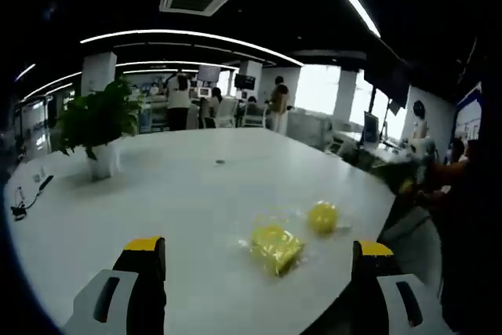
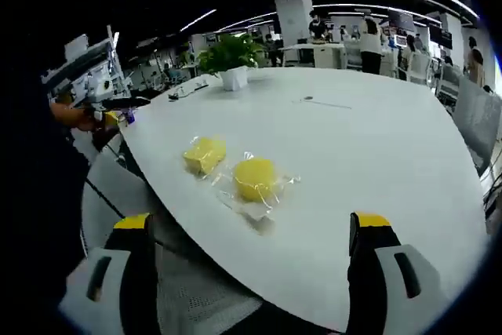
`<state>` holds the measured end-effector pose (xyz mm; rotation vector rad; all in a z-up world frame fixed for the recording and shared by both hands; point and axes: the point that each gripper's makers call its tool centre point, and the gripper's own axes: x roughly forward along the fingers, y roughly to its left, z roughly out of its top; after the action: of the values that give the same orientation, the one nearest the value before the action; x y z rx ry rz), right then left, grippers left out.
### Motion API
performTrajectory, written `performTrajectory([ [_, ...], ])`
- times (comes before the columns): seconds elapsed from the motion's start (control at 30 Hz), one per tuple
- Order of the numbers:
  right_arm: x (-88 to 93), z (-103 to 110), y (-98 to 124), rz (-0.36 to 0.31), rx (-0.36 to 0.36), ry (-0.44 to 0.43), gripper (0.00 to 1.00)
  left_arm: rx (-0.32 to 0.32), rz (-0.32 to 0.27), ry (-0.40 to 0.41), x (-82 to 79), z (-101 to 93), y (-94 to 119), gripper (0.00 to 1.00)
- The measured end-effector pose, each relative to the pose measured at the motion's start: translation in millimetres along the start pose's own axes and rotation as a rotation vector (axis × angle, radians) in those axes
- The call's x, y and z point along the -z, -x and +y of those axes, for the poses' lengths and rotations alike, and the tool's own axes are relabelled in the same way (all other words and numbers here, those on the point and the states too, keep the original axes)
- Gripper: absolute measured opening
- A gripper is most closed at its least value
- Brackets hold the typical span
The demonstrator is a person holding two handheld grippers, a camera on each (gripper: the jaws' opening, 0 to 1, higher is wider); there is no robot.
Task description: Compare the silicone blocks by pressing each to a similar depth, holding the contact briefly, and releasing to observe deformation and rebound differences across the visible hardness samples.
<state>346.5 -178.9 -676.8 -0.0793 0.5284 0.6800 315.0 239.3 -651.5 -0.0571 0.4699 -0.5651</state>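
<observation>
Evidently both tools, left (image 1: 255, 272) and right (image 2: 255, 260), are hovering spread, approaching two bagged yellow silicone blocks (image 2: 205, 154) (image 2: 255, 177) at twelve o'clock on the white surface (image 2: 376, 154); pressing comes next.

The two yellow silicone blocks, one squarish (image 2: 205, 154) and one round (image 2: 256, 178), look soft and matt inside crinkled, glossy clear plastic wrappers (image 2: 252, 208), lying on a smooth white table (image 2: 376, 154) with a faint satin sheen, while the jaws look like hard plastic in matt black with yellow tips.
</observation>
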Motion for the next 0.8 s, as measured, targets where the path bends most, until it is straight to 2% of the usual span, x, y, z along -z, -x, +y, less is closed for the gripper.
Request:
performTrajectory([
  [0.03,6.8,-0.3,0.2,0.020,-0.004,-0.005,0.97,0.002,-0.002,0.001,1.3,1.2,-1.2,1.00],
  [0.1,13.2,-1.6,0.2,0.015,-0.001,-0.035,0.97,0.002,0.023,-0.013,9.9,2.3,-7.1,1.00],
  [0.17,23.2,-5.2,-2.4,0.030,0.005,-0.054,0.97,0.015,0.022,-0.018,14.4,-0.3,-13.0,1.00],
  [0.23,24.1,-6.2,-3.4,0.032,0.009,-0.065,0.97,0.015,0.053,0.029,24.1,0.0,-19.2,1.00],
  [0.33,22.0,-4.3,-4.9,0.029,-0.003,-0.061,0.97,0.027,0.038,0.028,25.9,-0.7,-25.1,1.00],
  [0.47,25.0,-3.7,-8.0,0.035,-0.012,-0.074,0.97,0.044,0.060,0.029,30.6,-1.1,-29.7,1.00],
  [0.53,28.3,-5.1,-9.7,0.048,-0.011,-0.074,0.97,0.048,0.061,0.039,29.6,-1.9,-31.4,1.00],
  [0.6,25.3,-4.2,-10.0,0.043,-0.014,-0.087,0.97,0.062,0.032,0.035,22.1,-5.6,-34.6,1.00],
  [0.7,22.8,-3.6,-12.3,0.039,-0.016,-0.082,0.97,0.044,0.069,0.048,25.9,-0.4,-41.1,1.00],
  [0.8,19.2,-1.3,-13.6,0.029,-0.019,-0.081,0.97,0.039,0.059,0.056,21.2,-4.0,-44.6,1.00],
])
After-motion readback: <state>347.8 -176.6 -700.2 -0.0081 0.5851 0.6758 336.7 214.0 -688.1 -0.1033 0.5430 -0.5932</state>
